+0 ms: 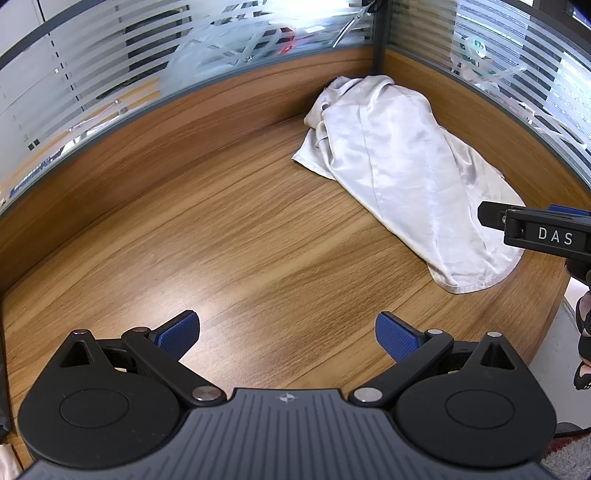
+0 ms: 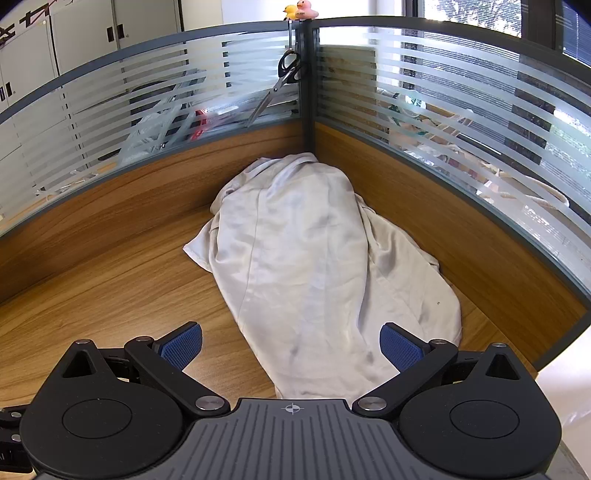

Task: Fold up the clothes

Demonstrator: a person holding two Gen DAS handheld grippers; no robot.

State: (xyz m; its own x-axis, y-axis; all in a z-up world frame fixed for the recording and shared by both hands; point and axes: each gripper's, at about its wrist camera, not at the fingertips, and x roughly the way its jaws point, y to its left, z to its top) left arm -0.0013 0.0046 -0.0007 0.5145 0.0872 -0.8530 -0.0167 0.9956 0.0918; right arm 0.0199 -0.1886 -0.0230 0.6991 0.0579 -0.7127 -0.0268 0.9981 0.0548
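Note:
A pale grey, silky garment (image 1: 399, 170) lies bunched and elongated on the wooden desk (image 1: 221, 236), running from the far corner toward the near right edge. My left gripper (image 1: 287, 338) hovers open over bare wood, left of the garment, holding nothing. From the right, part of my right gripper shows beside the garment's near end. In the right wrist view the garment (image 2: 306, 258) stretches straight ahead into the corner. My right gripper (image 2: 291, 347) is open above its near end, blue pads on either side, nothing clamped.
Wood-and-frosted-glass partitions (image 2: 461, 110) enclose the desk on the far and right sides. Scissors (image 2: 280, 83) hang on the corner post, with toy ducks (image 2: 301, 10) on top. The desk's right edge (image 1: 554, 314) drops to a light floor.

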